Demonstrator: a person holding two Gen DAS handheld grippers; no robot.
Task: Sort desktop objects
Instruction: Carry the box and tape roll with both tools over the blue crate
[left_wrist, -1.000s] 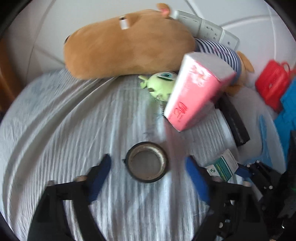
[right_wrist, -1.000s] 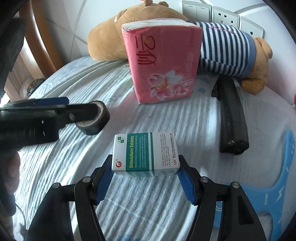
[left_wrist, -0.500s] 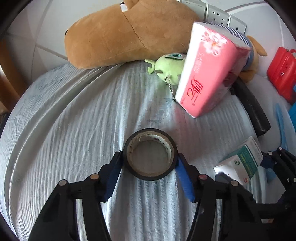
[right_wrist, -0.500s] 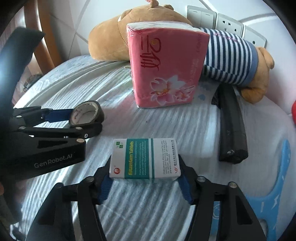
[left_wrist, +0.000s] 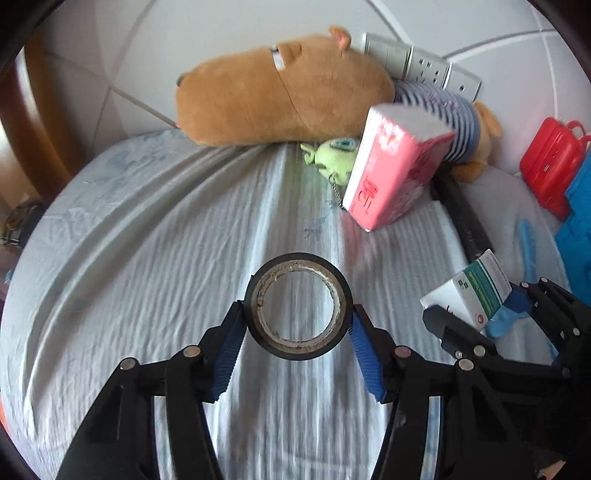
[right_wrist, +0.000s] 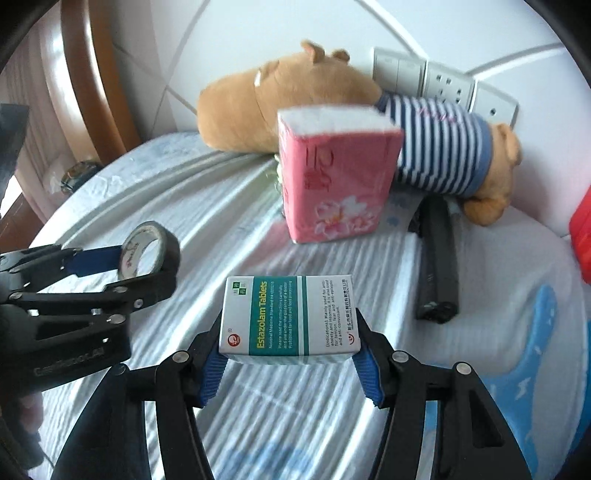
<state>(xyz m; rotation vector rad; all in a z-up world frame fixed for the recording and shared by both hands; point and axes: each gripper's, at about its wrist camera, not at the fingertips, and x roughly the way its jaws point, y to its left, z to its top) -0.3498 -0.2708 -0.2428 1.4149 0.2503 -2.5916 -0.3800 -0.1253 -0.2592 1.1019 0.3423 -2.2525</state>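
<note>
My left gripper is shut on a black tape roll and holds it above the striped cloth. The roll also shows in the right wrist view, held by the left gripper. My right gripper is shut on a white and green medicine box, lifted off the cloth. The box also shows in the left wrist view, at the right.
A pink tissue pack stands upright ahead. Behind it lie a brown plush toy in a striped shirt and a small green toy. A black bar, a blue sheet and a red case lie to the right.
My left gripper closed on the tape roll and lifted it off the cloth. My right gripper raised the medicine box and both views pulled back from the tissue pack.
</note>
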